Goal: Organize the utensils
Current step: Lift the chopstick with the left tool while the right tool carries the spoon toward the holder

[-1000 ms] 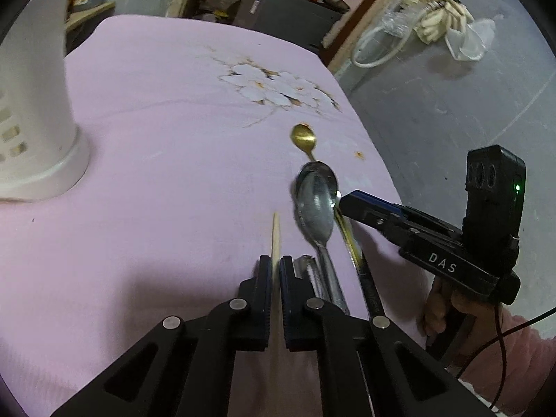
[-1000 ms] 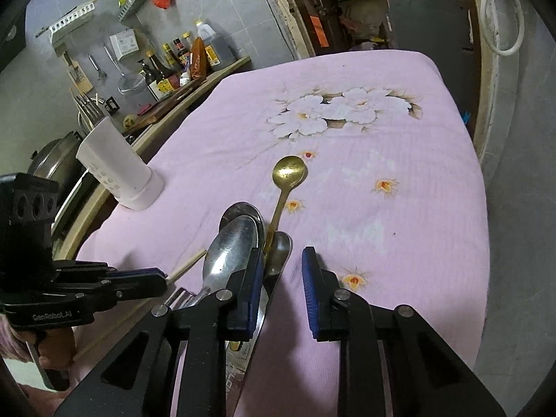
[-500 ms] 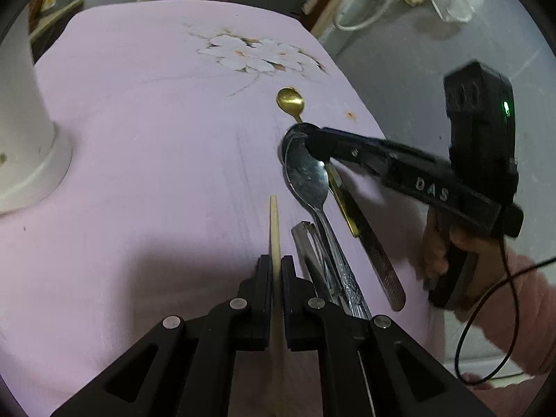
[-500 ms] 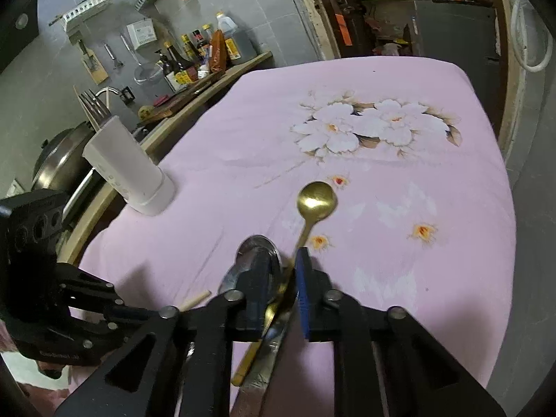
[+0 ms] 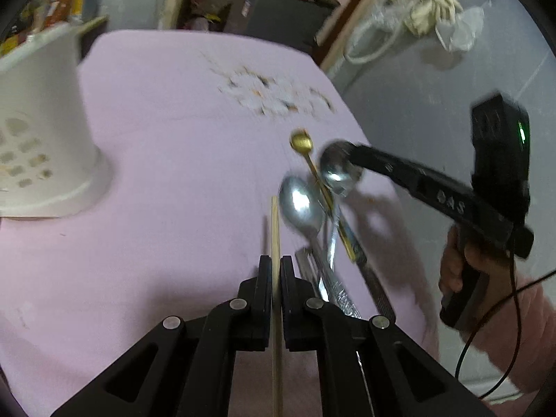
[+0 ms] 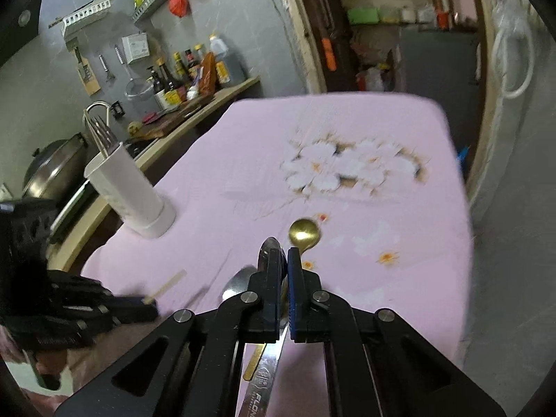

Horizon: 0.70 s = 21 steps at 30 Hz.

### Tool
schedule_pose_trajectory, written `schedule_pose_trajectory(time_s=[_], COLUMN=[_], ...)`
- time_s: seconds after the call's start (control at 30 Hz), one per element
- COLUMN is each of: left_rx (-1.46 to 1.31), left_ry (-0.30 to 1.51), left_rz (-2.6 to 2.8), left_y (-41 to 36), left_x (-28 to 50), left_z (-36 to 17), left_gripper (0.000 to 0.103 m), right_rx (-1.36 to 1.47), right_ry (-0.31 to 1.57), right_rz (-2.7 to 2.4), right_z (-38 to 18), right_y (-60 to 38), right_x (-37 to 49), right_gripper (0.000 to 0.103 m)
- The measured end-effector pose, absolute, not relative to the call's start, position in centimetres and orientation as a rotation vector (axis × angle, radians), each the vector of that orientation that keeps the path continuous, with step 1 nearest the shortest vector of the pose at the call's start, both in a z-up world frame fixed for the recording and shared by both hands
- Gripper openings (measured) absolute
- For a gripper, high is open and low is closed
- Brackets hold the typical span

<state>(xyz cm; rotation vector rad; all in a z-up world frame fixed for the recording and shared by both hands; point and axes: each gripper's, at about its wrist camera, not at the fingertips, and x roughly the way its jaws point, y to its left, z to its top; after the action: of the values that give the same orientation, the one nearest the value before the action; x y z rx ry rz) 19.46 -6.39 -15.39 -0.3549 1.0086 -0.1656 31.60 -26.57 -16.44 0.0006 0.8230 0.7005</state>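
A second ago the right gripper (image 6: 284, 260) stood open over the heap of cutlery; now its jaws are clamped on a silver steel spoon (image 5: 338, 168), whose bowl has come up clear of the pink flowered tablecloth (image 5: 180, 139), its handle slanting down between the black and blue pads and out under the gripper in the right wrist view. The left gripper (image 5: 275, 271) was already closed on a pale wooden chopstick (image 5: 275, 222) and still pinches it, the stick running straight forward from between the pads and back beneath them; whether its tip is off the cloth cannot be told through the blur. Just beside the chopstick, on the side of the right gripper, a second, larger silver spoon (image 5: 301, 206) lies on the cloth, with a small gold-coloured spoon (image 5: 301, 141) beyond it, its thin handle passing under the lifted spoon. A white perforated plastic utensil holder (image 5: 41, 132) stands well apart on the far left of the cloth, metal forks (image 6: 100, 133) already upright in it.
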Motion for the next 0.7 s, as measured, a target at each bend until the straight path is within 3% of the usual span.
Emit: schedule_pose_trajectory(time_s=[0.33,0.7], left_rx=[-0.412,-0.435], left_ry=[0.821,0.643], left_rz=[-0.077,0.013], left_y=[-2.8,4.1], left_x=[18.4,18.2], left_z=[-9.6,-2.8], left_gripper=[0.005,0.005], right_rx=[-0.067,-0.026], right_ry=[0.575,0.424], right_rz=[0.513,0.493], right_z=[-8.5,0.1], right_y=[-27.9,-24.1], right_x=[28.4,26.3], right_gripper=[0.004,0.004])
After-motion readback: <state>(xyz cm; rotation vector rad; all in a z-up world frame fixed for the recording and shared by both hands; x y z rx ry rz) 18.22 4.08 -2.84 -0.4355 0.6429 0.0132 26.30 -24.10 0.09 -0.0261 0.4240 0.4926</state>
